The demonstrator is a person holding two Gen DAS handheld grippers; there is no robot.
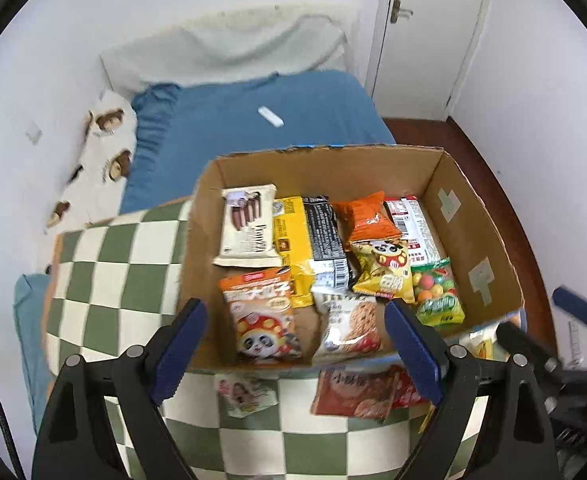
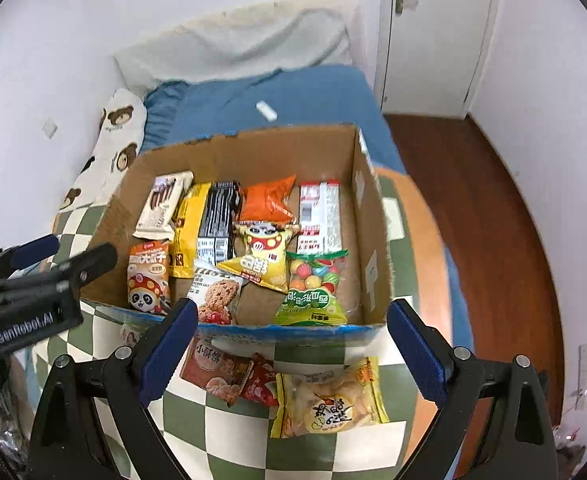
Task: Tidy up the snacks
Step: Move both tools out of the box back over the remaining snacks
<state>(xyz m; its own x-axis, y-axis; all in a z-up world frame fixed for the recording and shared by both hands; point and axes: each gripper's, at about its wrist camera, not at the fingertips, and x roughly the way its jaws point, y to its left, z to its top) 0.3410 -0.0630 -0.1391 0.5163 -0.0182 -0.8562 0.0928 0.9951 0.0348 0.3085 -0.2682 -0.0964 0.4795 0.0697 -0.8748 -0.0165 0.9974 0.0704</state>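
Note:
An open cardboard box [image 1: 477,236] [image 2: 369,216] stands on a green-and-white checkered cloth [image 1: 121,280] [image 2: 229,432]. Several snack packets lie inside, among them an orange panda packet [image 1: 261,316] [image 2: 149,276], a cookie packet [image 1: 349,328] [image 2: 217,292] and a green candy bag [image 1: 437,292] [image 2: 313,288]. In front of the box lie a red-brown biscuit packet [image 1: 357,396] [image 2: 217,372], a yellow chips bag [image 2: 329,396] and a small pink packet [image 1: 245,392]. My left gripper [image 1: 297,348] and right gripper [image 2: 293,352] are both open and empty, held before the box's near edge.
The cloth lies on a bed with a blue sheet [image 1: 253,128] [image 2: 253,100], a bear-print pillow [image 1: 105,152] and a small white object [image 1: 271,117]. White walls, a white door [image 1: 429,32] and a brown wooden floor [image 2: 501,208] are to the right.

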